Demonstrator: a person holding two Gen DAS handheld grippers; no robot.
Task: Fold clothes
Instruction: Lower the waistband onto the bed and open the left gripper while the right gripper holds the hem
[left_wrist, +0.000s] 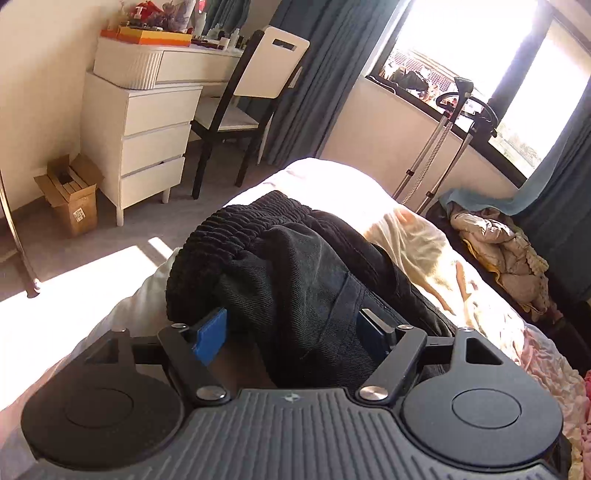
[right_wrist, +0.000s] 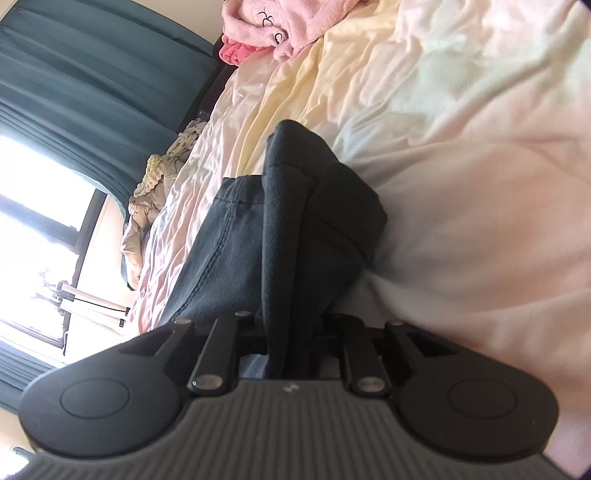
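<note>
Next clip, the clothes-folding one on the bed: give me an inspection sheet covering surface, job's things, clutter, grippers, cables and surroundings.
Surface: bed with a rumpled pale sheet, sunlit at the far end.
Job's things: dark trousers bunched on the bed, ribbed waistband at the far side in the left view.
Clutter: pink garment on the bed; heap of pale clothes beside the bed.
Grippers: left gripper open, trouser fabric between its fingers, pads not pressing; right gripper shut on a fold of the trousers.
Cables: nothing seen.
Surroundings: white drawers, chair, cardboard box, blue curtains, bright window, metal stand.
</note>
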